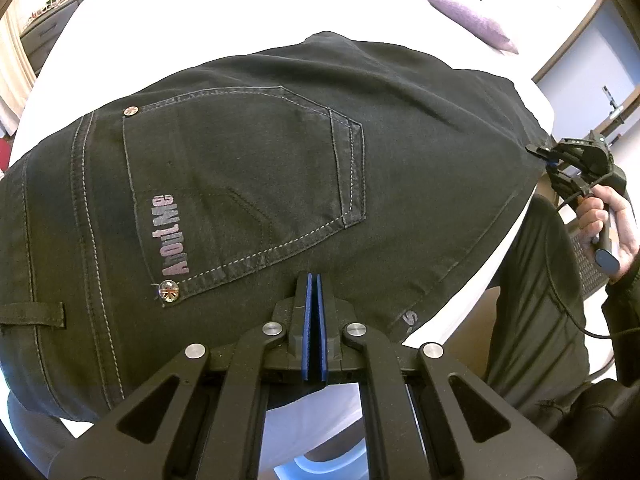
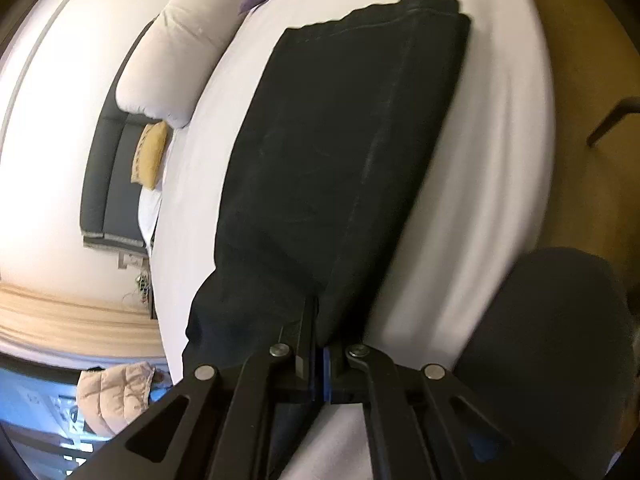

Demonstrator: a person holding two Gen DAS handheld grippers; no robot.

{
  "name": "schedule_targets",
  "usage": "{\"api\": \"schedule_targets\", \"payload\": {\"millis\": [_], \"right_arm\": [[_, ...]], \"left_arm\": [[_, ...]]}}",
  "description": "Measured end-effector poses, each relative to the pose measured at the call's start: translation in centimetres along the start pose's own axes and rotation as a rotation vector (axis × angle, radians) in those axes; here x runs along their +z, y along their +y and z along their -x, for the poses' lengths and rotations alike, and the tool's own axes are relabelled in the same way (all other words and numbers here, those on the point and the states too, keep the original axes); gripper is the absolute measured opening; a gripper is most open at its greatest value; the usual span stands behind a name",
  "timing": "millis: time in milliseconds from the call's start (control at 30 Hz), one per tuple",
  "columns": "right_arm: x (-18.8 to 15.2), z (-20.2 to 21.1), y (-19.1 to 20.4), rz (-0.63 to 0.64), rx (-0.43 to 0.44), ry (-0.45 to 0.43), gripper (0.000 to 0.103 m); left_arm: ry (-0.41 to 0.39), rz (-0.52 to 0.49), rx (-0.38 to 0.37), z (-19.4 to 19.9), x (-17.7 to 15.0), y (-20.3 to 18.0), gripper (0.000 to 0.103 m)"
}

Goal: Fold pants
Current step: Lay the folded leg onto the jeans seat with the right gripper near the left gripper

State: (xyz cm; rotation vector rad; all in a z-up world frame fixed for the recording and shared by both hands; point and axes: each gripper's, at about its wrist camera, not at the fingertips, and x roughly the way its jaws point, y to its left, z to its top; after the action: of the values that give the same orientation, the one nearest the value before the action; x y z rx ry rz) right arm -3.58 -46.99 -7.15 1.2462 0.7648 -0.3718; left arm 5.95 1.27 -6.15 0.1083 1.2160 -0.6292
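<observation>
Black pants [image 1: 256, 168] lie partly folded on the white bed [image 1: 240, 8], back pocket up; the left gripper [image 1: 314, 280] pinches their near edge, blue pads together on denim; the right gripper [image 2: 314, 304], far right in the left view, clamps another edge, its hand [image 1: 604, 224] wrapped round the handle, wrist rolled sideways; the fold likely goes best with both corners carried level, fabric taut.

white bed [image 2: 480, 200] | grey headboard [image 2: 108, 184] | white pillow [image 2: 172, 56] | yellow cushion [image 2: 150, 156]
</observation>
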Motion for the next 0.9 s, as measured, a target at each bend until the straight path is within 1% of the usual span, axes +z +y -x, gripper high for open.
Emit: {"api": "schedule_targets", "payload": {"millis": [133,233,300,333,367,400,433,467,500,533,567,600,633,667,700,733,767,800,833,867,900], "right_arm": [[0.3,0.2,-0.8,-0.009,0.005,-0.003,0.0],[0.1,0.3,-0.5,0.012,-0.015,-0.019,0.0],[0.0,0.5,-0.2,0.026,-0.024,-0.014,0.0],[0.0,0.7,0.1,0.034,-0.043,-0.012,0.003],[-0.1,1.4,1.0,0.067,-0.108,-0.022,0.015],[-0.3,2.3,1.8,0.103,-0.191,-0.041,0.026],[-0.6,3.4,2.8,0.139,-0.298,-0.076,0.047],[-1.1,5.0,4.3,0.189,-0.356,-0.143,0.049],[-1.6,5.9,5.8,0.249,-0.356,-0.177,0.049],[-2.2,6.4,7.6,0.329,-0.354,-0.193,0.049],[-3.0,6.4,9.8,0.419,-0.329,-0.188,0.048],[-4.0,5.8,12.1,0.502,-0.25,-0.145,0.045],[-5.3,4.6,14.6,0.572,-0.12,-0.062,0.029],[-6.5,3.1,16.4,0.62,-0.026,0.021,0.014],[-8.1,1.1,18.5,0.67,0.052,0.116,0.01],[-9.6,-0.7,20.0,0.704,0.105,0.19,0.008],[-11.6,-3.4,21.7,0.74,0.187,0.286,0.006],[-12.9,-5.5,22.7,0.749,0.233,0.357,0.006],[-14.1,-8.0,23.4,0.739,0.25,0.439,0.006],[-15.1,-11.1,23.7,0.692,0.252,0.521,0.006],[-15.7,-13.2,23.8,0.65,0.267,0.576,0.006]], "left_arm": [[-0.005,0.003,-0.01,0.1,-0.1,0.2,0.002],[-0.011,0.013,-0.015,0.1,-0.2,0.4,0.002],[-0.017,0.016,-0.018,0.2,-0.3,0.5,0.002],[-0.019,0.017,-0.019,0.2,-0.4,0.5,0.002],[-0.019,0.019,-0.022,0.2,-0.4,0.5,0.002],[-0.02,0.021,-0.024,0.3,-0.4,0.6,0.002],[-0.021,0.023,-0.025,0.2,-0.4,0.6,0.002],[-0.022,0.023,-0.026,0.2,-0.5,0.7,0.002],[-0.023,0.024,-0.026,0.2,-0.5,0.7,0.002],[-0.025,0.025,-0.027,0.2,-0.6,0.7,0.002],[-0.026,0.026,-0.028,0.2,-0.6,0.7,0.002],[-0.027,0.026,-0.028,0.2,-0.6,0.8,0.002],[-0.028,0.025,-0.027,0.2,-0.6,0.8,0.002],[-0.028,0.025,-0.028,0.2,-0.7,0.8,0.002],[-0.03,0.028,-0.029,0.3,-0.8,0.8,0.002],[-0.031,0.033,-0.03,0.3,-0.8,0.8,0.002],[-0.034,0.038,-0.03,0.3,-0.9,0.8,0.002],[-0.036,0.042,-0.029,0.3,-0.9,0.8,0.002],[-0.037,0.043,-0.027,0.3,-1.0,0.8,0.002],[-0.037,0.042,-0.025,0.3,-1.0,0.7,0.002],[-0.036,0.041,-0.022,0.2,-0.9,0.6,0.002]]}}
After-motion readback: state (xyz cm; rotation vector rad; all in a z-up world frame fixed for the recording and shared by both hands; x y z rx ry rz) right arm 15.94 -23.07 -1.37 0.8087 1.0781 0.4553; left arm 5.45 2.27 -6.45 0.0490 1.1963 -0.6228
